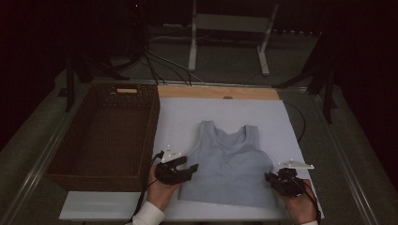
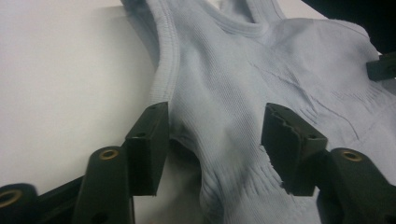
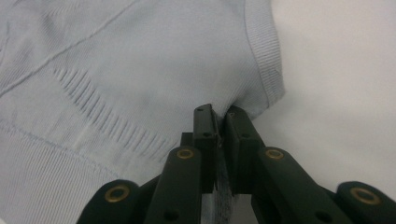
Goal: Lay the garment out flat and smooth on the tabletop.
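A pale blue-grey ribbed tank top (image 1: 230, 161) lies flat on a white board (image 1: 187, 117), straps pointing away from me. My left gripper (image 1: 191, 168) is at the top's left side below the armhole. In the left gripper view the gripper (image 2: 215, 140) is open, its jaws standing either side of a raised fold of the tank top (image 2: 243, 93). My right gripper (image 1: 271, 178) is at the garment's right side edge. In the right gripper view the gripper (image 3: 220, 123) is shut on the tank top (image 3: 140, 70), pinching its side edge under the armhole.
A dark wicker basket (image 1: 65, 159) stands to the left of the board, its right wall against the board's edge. A wooden strip (image 1: 218, 92) runs along the board's far side. Cables and a white stand (image 1: 225, 23) lie on the floor beyond the table.
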A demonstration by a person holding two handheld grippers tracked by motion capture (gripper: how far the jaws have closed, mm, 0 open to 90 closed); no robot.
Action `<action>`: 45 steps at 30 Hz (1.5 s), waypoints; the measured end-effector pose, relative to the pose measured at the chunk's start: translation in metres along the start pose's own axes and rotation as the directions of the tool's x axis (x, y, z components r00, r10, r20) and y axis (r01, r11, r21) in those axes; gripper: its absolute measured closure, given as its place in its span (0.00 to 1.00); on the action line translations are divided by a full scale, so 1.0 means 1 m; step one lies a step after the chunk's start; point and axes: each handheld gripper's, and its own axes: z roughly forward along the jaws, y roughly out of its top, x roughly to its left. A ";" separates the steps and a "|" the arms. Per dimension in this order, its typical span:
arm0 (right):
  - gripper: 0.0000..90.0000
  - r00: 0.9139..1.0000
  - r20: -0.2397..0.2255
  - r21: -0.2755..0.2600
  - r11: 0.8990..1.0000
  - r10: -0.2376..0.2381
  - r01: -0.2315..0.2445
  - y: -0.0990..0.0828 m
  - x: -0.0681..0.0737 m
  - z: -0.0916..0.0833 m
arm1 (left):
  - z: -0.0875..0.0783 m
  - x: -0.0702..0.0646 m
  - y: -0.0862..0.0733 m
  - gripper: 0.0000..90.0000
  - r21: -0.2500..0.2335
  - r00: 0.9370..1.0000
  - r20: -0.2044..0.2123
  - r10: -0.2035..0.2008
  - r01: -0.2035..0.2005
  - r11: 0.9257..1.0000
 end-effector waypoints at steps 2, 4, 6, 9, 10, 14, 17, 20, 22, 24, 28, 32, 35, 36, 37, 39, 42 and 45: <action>0.94 1.000 0.010 -0.003 1.000 0.002 -0.002 0.001 -0.002 0.000 | 0.003 -0.001 0.000 0.45 0.004 1.000 0.005 0.006 -0.006 1.000; 0.94 1.000 0.023 -0.007 1.000 0.003 -0.002 0.002 -0.004 0.001 | 0.005 -0.003 0.000 0.45 0.009 1.000 0.006 0.009 -0.009 1.000; 0.94 1.000 0.027 -0.011 1.000 0.006 -0.006 0.003 -0.006 0.001 | 0.007 -0.004 0.000 0.45 0.014 1.000 0.007 0.012 -0.012 1.000; 0.94 0.999 0.031 -0.014 1.000 0.010 -0.010 0.003 -0.008 0.002 | 0.007 -0.005 -0.001 0.46 0.018 1.000 0.012 0.013 -0.013 1.000; 0.94 0.999 0.033 -0.016 1.000 0.010 -0.009 0.003 -0.008 0.002 | 0.007 -0.006 -0.001 0.46 0.019 1.000 0.014 0.014 -0.014 1.000; 0.94 0.999 0.054 -0.025 1.000 0.006 -0.004 0.005 -0.011 0.003 | 0.007 -0.008 -0.001 0.46 0.018 1.000 0.016 0.014 -0.015 1.000; 0.94 0.998 0.059 -0.027 1.000 0.011 -0.009 0.005 -0.013 0.003 | 0.006 -0.008 -0.001 0.45 0.012 1.000 0.014 0.013 -0.013 1.000; 0.94 0.998 0.066 -0.033 0.999 0.011 -0.009 0.005 -0.015 0.003 | 0.004 -0.007 0.000 0.43 -0.001 1.000 0.010 0.008 -0.008 1.000; 0.94 0.998 0.067 -0.038 0.999 0.013 -0.010 0.005 -0.015 0.002 | 0.002 -0.006 0.000 0.41 -0.013 1.000 0.006 0.004 -0.004 1.000; 0.94 0.997 0.071 -0.042 0.999 0.019 -0.016 0.004 -0.016 0.001 | 0.000 -0.005 0.000 0.38 -0.028 1.000 0.004 0.000 0.000 1.000; 0.94 0.997 0.072 -0.046 0.999 0.030 -0.027 0.004 -0.019 0.000 | -0.003 -0.006 0.002 0.31 -0.047 1.000 -0.007 0.006 -0.006 0.999; 0.85 0.998 0.046 -0.069 0.997 0.050 -0.047 0.003 -0.021 -0.002 | -0.005 -0.007 0.003 0.25 -0.074 1.000 -0.014 0.009 -0.010 0.997; 0.64 0.998 -0.005 -0.112 0.991 0.069 -0.069 0.002 -0.026 -0.004 | -0.005 -0.008 0.004 0.18 -0.086 1.000 -0.025 0.012 -0.014 0.996; 0.60 0.997 -0.018 -0.122 0.990 0.072 -0.074 0.002 -0.028 -0.004 | -0.005 -0.008 0.004 0.18 -0.086 1.000 -0.026 0.013 -0.015 0.996; 0.53 0.997 -0.026 -0.132 0.988 0.079 -0.082 0.001 -0.030 -0.004 | -0.006 -0.008 0.004 0.17 -0.085 0.999 -0.029 0.015 -0.018 0.996; 0.48 0.995 -0.042 -0.148 0.985 0.087 -0.093 0.001 -0.032 -0.005 | -0.006 -0.009 0.004 0.14 -0.086 0.999 -0.032 0.018 -0.020 0.996; 0.36 0.994 -0.057 -0.178 0.979 0.089 -0.098 0.002 -0.033 -0.005 | -0.007 -0.009 0.004 0.10 -0.088 0.999 -0.028 0.026 -0.028 0.996; 0.24 0.996 -0.022 -0.220 0.972 0.082 -0.084 0.002 -0.032 -0.008 | -0.008 -0.009 0.004 0.03 -0.091 0.999 -0.015 0.029 -0.031 0.995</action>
